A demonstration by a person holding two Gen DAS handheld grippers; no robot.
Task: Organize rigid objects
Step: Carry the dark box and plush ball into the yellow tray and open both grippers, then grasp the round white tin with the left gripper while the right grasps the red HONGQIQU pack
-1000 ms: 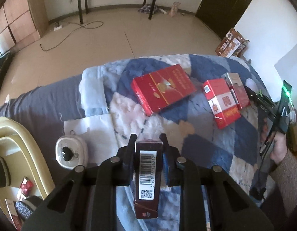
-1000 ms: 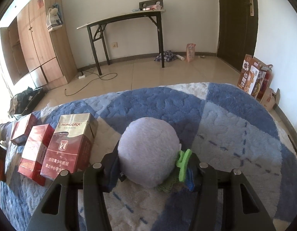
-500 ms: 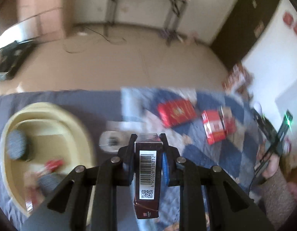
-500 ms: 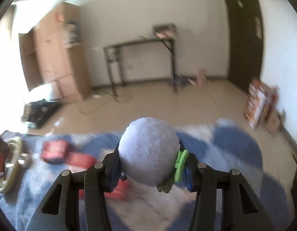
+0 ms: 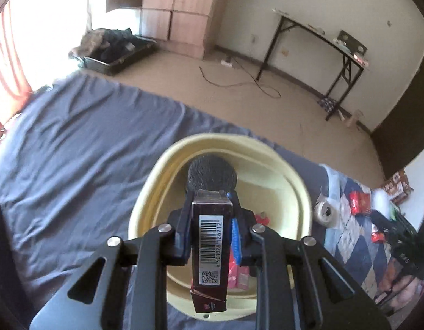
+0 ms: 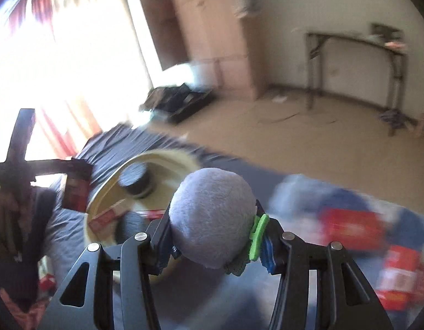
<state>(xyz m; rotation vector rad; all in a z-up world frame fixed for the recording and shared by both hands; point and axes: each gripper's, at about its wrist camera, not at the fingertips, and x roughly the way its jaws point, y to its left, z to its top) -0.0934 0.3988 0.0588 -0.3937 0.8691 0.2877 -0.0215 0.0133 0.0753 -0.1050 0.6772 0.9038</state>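
Now a dark red box (image 5: 210, 244) with a barcode on its upper face is clamped between the jaws of the left gripper (image 5: 211, 221), its length running back along the fingers. It is held in the air above a pale yellow basin (image 5: 290, 177), which sits on a grey-blue sheet (image 5: 74, 143) spread over the bed. A dark round fuzzy ball (image 5: 212, 176) is seen lying against the basin's far wall, and red and pink packets (image 5: 240, 272) are seen on its floor, partly hidden by the gripper. Just beside the basin, to its right in the left wrist view, a small white round thing (image 5: 326, 211) rests at the edge of a blue and white checked quilt (image 5: 349, 236), where a red packet (image 5: 359, 200) lies.

A pale lilac plush ball (image 6: 212, 220) is squeezed between the jaws of the right gripper (image 6: 213, 243), with a green piece (image 6: 257, 238) pressed against the right pad. It is carried in the air near the basin (image 6: 102, 192), to its right in the blurred right wrist view. Red boxes (image 6: 352, 225) are made out as smears on the quilt to the right. At the left edge of that view, the left gripper (image 6: 74, 174) and its dark red box (image 6: 75, 195) are seen over the basin's rim.
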